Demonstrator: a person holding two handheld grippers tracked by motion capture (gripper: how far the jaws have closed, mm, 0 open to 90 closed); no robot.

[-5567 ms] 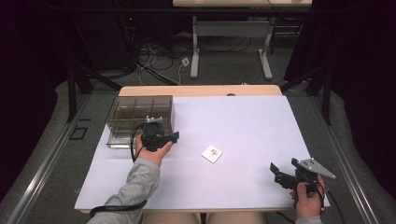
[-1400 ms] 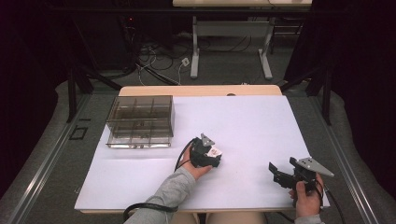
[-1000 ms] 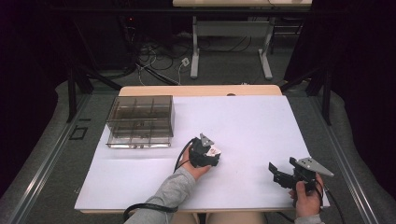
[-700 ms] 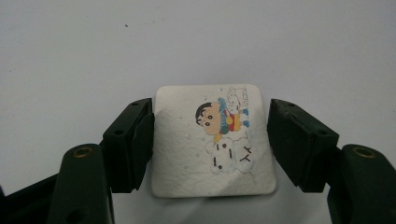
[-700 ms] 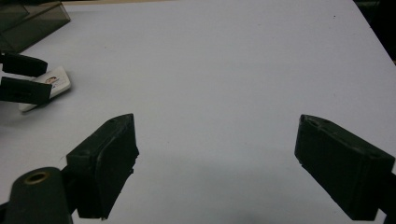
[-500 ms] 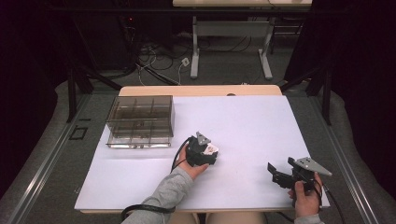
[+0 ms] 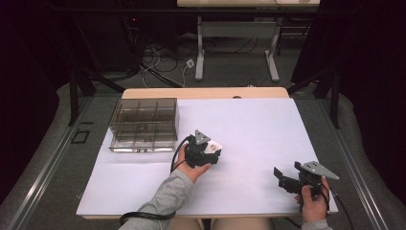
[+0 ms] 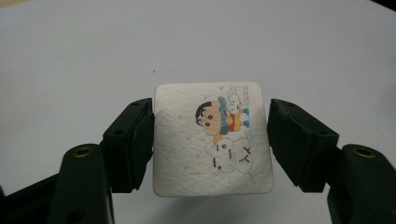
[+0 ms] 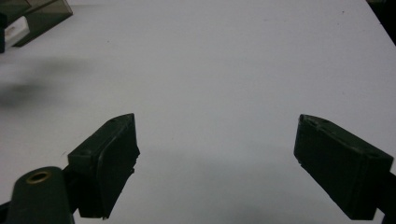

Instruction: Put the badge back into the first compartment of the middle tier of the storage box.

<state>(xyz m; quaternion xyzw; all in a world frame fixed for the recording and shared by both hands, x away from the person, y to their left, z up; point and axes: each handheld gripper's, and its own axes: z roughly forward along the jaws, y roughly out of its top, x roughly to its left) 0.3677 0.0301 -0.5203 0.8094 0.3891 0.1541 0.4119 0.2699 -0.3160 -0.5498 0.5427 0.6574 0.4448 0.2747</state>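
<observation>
Left gripper (image 8: 211, 140): I see its jaws pinching the white square tile (image 8: 212, 139) by two opposite edges.
Tile: white, rounded corners, a cartoon figure printed on it; I have it just above the white table (image 7: 268, 129), near the middle.
Lift: the tile looks clear of the surface, though I can't be sure.
Right gripper (image 9: 217, 163): jaws spread wide over bare table at the near right corner.
Organizer box (image 7: 143, 124): smoky, compartmented, at the table's far left.

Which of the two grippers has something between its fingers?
The left gripper: a white square pad with a cartoon print sits clamped between its fingers. The right gripper has only bare table between its fingers.
</observation>
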